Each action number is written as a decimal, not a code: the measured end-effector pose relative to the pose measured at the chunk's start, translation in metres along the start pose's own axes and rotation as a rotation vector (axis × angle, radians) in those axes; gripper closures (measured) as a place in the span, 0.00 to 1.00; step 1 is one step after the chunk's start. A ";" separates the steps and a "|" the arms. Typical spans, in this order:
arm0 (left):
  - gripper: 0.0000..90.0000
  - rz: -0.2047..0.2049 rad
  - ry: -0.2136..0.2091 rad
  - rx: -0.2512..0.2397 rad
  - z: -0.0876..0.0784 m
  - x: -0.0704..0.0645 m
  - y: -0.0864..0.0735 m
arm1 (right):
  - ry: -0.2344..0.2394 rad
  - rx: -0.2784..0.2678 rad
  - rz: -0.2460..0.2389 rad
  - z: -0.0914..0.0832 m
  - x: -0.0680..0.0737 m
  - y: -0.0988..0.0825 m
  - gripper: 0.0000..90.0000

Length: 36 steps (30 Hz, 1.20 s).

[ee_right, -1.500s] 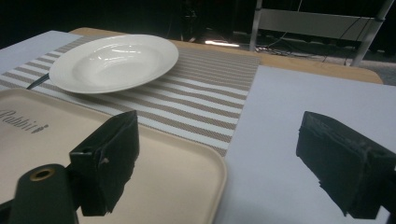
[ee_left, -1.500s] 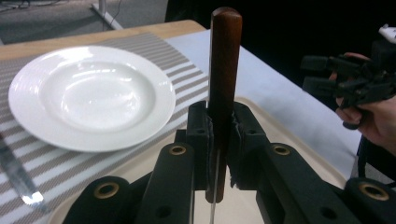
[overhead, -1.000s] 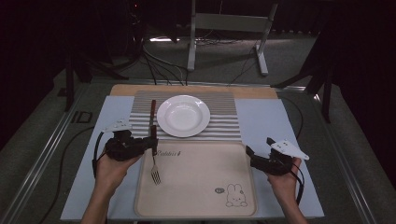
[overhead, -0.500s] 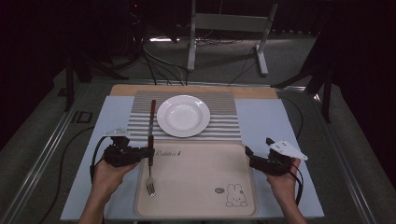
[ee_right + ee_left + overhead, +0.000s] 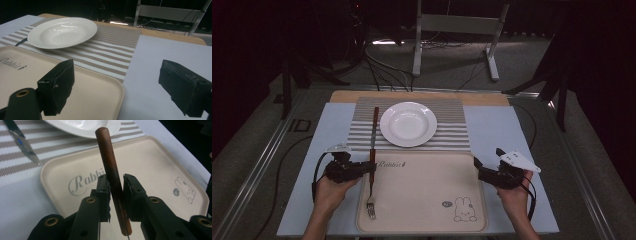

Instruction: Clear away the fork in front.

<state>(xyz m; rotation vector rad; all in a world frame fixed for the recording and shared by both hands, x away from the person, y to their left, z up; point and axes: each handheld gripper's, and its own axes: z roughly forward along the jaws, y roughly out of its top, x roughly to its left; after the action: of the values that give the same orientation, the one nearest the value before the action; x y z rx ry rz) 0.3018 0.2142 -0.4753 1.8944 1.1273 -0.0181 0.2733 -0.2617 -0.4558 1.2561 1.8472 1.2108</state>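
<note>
**Fork between the left jaws over the tray's near-left edge**

The left gripper [image 5: 371,167] lies low and level in the person's left hand [image 5: 331,187], whose forearm comes up from the bottom edge of the high view. Its jaws point sideways toward the tray [image 5: 427,210]. Between them stands the brown wooden handle of the fork [image 5: 372,150]. In the left gripper view the handle [image 5: 111,173] runs up past the jaw tips; one pad lies against it, while a thin gap shows on the other side. The jaws have just been opening a little with the fork between them, so this is a slackened grasp rather than a firm clench.

From this gripper, the fork's tines [image 5: 371,209] lie back toward the person on the tray, and the handle end reaches away over the striped placemat [image 5: 447,131], just beside the white plate [image 5: 408,124].

The right gripper [image 5: 482,167] rests well apart, at the tray's far side, in the right hand [image 5: 512,192]. Its jaws [image 5: 117,87] are spread wide with nothing between them, pointing toward the plate.
</note>
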 end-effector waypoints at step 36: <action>0.75 -0.046 0.123 0.099 0.017 0.015 -0.019 | 0.010 0.013 -0.001 -0.002 0.000 -0.005 0.15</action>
<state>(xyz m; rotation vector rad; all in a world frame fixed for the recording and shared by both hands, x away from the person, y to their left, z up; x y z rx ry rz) 0.3037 0.2162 -0.5049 1.9791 1.2737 0.0168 0.2697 -0.2631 -0.4590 1.2585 1.8658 1.2085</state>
